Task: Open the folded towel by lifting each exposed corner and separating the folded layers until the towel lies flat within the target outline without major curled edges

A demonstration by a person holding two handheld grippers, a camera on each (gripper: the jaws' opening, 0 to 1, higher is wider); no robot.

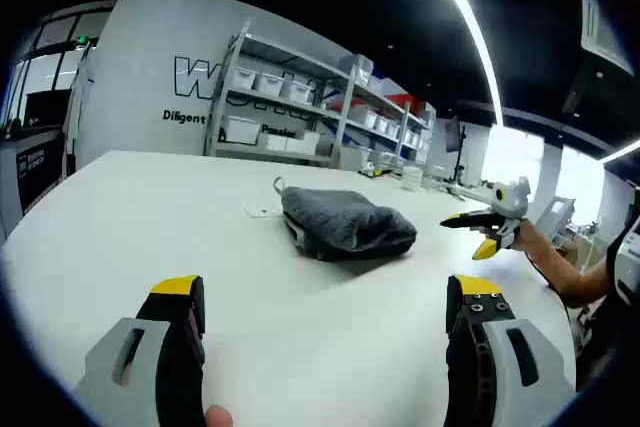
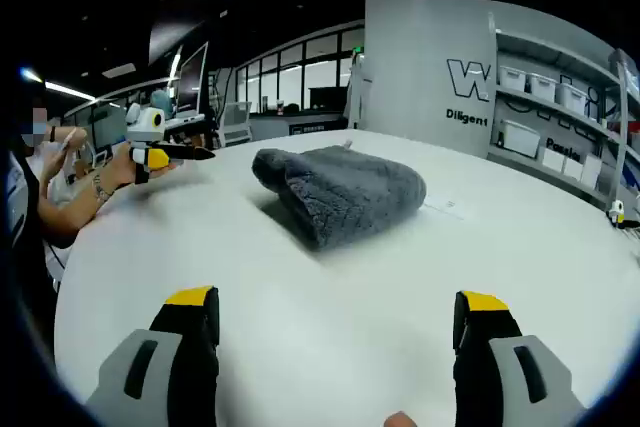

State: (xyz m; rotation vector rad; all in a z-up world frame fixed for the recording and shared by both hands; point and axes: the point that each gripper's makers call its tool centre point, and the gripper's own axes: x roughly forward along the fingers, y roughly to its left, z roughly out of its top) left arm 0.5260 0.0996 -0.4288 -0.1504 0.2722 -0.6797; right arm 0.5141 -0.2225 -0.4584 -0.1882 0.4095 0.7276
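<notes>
A: Towel [image 1: 345, 222] status? Quick.

B: Grey, still folded into a thick bundle, lying on the white table [image 1: 150, 207], roughly mid-table. I see it in both views. In the right gripper view the towel [image 2: 345, 192] has its rounded folded edge facing my camera.

A: Left claw?

B: My left claw [image 1: 335, 312] has its jaws spread wide, nothing between them, yellow tips up, low over the table and well short of the towel.

A: Right claw?

B: Same. My right claw [image 2: 340, 322] is parted wide, holding nothing, above bare table [image 2: 300, 277], towel ahead of it and apart.

A: That other thing off to the side?

B: In the left gripper view the right claw comes in from the right, held by a hand [image 1: 510, 237], out past the towel's right side near the table edge, not touching the cloth. In the right gripper view the left claw comes in from the left, held by a hand [image 2: 135, 167], also clear of the towel.

A: Anything else on the table?

B: Small flat white tag [image 1: 262, 211] just left of the towel. Shelving [image 1: 320, 107] with white bins against the grey wall behind.
</notes>
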